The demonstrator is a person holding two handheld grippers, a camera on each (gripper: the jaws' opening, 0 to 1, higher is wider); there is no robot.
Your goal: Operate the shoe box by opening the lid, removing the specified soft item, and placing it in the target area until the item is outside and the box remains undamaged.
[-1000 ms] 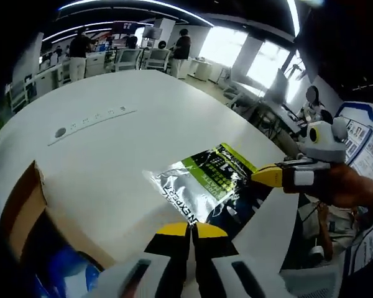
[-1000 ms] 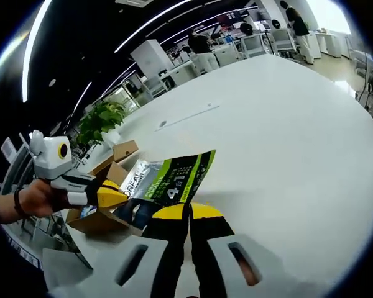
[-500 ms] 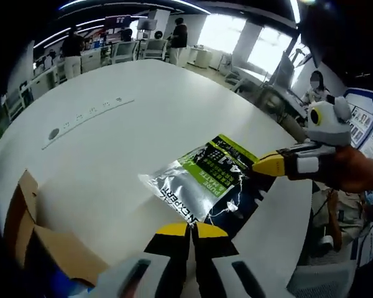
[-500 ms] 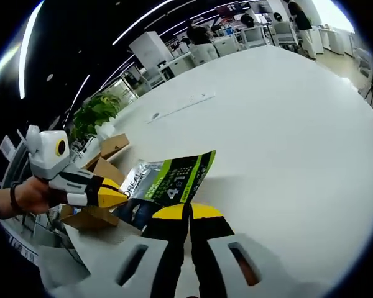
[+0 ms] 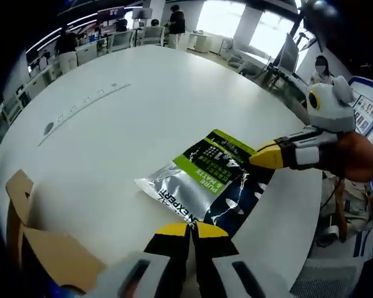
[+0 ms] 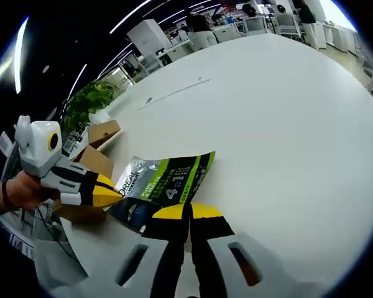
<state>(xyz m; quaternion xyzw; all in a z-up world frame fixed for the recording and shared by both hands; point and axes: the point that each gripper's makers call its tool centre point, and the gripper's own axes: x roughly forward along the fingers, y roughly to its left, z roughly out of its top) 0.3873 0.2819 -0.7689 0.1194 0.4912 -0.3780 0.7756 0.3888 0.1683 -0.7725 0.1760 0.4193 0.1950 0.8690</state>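
A glossy foil pouch (image 5: pixel 206 179), silver, lime green and black with white print, is held just above or at a smooth white round table (image 5: pixel 112 124); its crinkled film catches the light. In the right gripper view, the right gripper (image 6: pixel 188 212) has its yellow-tipped black jaws pressed together on the pouch's (image 6: pixel 163 184) near black edge. In the left gripper view, the same gripper (image 5: pixel 262 158) comes in from the right, pinching the pouch's corner, with a person's hand (image 5: pixel 354 161) behind it. The left gripper (image 5: pixel 189 230) has its yellow tips closed together just beside the pouch's near edge; whether it grips the film cannot be told. In the right gripper view, it (image 6: pixel 109 195) points at the pouch's left corner, held by a hand (image 6: pixel 15 192). The brown cardboard shoe box (image 5: pixel 34 248) sits open near the table's edge, its flaps raised, well apart from the pouch; in the right gripper view, it (image 6: pixel 90 155) lies behind the left gripper. Most of the tabletop beyond is bare. Around it are an office with desks, people (image 5: pixel 174 18) standing far off, bright windows, and a leafy plant (image 6: pixel 87 105)
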